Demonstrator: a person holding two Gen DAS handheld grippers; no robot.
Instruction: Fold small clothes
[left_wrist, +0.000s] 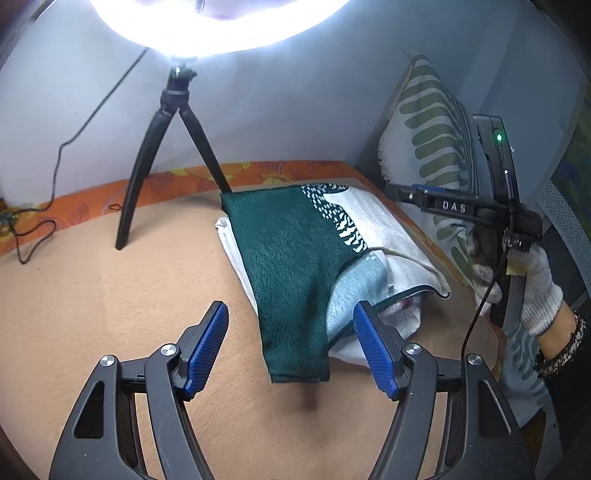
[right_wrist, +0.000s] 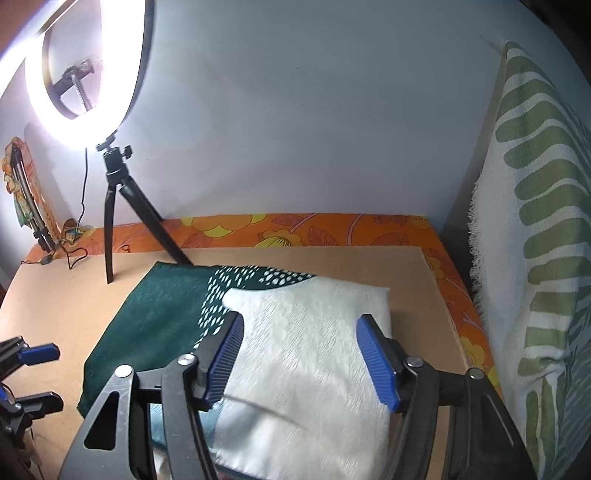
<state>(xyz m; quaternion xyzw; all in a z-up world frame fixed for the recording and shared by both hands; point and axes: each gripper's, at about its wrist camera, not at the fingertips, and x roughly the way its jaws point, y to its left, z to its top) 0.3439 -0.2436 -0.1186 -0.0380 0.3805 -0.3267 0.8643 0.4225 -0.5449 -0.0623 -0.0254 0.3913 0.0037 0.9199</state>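
Green and white, the folded cloth (left_wrist: 295, 258) lies on the tan desk (left_wrist: 110, 314), its dark corner hanging nearest the left gripper (left_wrist: 291, 350), whose jaws stand spread and empty. The right gripper (right_wrist: 299, 358) hovers above the white part, jaws likewise spread. A ring light (right_wrist: 88, 74) stands behind.

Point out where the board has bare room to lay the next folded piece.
Bare tan board left of the green-and-white cloth, in front of the tripod. A narrow strip between cloth and orange edge. The right side is crowded.
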